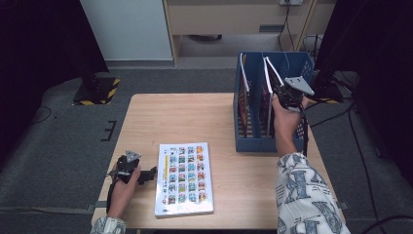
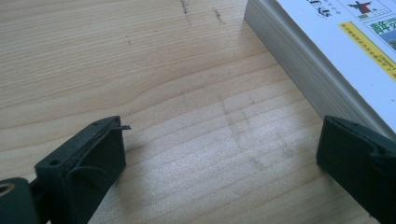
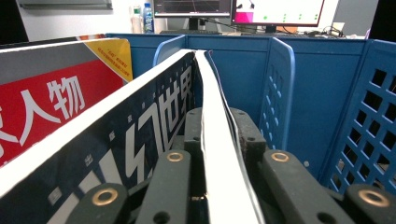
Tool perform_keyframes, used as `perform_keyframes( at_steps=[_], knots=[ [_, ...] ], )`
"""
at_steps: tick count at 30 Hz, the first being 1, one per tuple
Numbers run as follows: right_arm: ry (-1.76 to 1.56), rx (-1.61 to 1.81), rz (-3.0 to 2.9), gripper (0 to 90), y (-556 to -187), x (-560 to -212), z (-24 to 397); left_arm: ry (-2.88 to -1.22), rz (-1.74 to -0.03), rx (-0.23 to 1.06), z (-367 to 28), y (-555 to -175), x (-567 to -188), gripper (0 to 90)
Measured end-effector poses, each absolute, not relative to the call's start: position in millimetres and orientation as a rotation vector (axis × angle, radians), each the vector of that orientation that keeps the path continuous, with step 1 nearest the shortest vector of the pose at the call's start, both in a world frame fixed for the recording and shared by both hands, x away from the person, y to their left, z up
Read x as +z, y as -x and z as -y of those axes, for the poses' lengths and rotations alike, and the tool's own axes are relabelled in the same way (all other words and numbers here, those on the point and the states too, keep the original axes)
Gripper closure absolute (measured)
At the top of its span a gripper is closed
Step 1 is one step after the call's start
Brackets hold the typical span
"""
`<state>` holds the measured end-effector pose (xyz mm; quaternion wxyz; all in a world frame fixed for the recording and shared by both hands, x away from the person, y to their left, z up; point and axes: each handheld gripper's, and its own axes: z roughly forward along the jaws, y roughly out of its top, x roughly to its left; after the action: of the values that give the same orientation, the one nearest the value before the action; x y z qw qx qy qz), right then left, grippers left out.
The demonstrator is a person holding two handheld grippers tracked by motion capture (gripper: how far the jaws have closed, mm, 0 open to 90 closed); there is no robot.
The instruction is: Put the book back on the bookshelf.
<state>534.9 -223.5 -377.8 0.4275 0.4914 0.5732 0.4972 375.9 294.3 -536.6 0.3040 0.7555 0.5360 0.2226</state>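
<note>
**Black jaws pinch a book standing in the blue file rack**

Black and narrow, the jaws of the right gripper [image 1: 281, 90] are clenched on the top edge of a thin dark-covered book with white characters [image 3: 154, 121], their pads pressed on either side of its white page block. That book stands upright in the blue plastic slotted file rack [image 1: 253, 142] at the far right of the table, in a middle compartment between two blue dividers. In the compartment to its left stands a second book with a red and grey cover and a yellow corner [image 3: 51, 100], well clear of the jaws. The person's right hand wraps the gripper from the near side, a patterned white sleeve trailing towards the table's near edge.

Over at the near left, the left gripper [image 1: 148, 174] lies low over the pale wooden table [image 1: 190, 117], its jaws spread wide with bare wood between them and nothing held. Its right jaw sits just beside the left edge of a thick white book with rows of small colourful pictures on its cover [image 1: 185, 178], which lies flat near the middle of the near edge, well apart from the rack.
</note>
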Motion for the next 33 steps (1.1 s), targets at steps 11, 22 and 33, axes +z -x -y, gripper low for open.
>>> perform_keyframes(
  at_steps=[11, 22, 33],
  knots=[
    [-1.233, 1.243, -1.455, 67.1, -529, -379, 225, -2.0, -1.421, 0.591, -294, -376, -537, 0.3],
    [-1.266, 1.258, -1.463, 58.5, -523, -384, 231, -1.999, -1.422, 0.591, -294, -376, -537, 0.3],
    [-1.269, 1.262, -1.481, 53.0, -519, -384, 233, -1.998, -1.424, 0.591, -294, -376, -537, 0.3]
  ],
)
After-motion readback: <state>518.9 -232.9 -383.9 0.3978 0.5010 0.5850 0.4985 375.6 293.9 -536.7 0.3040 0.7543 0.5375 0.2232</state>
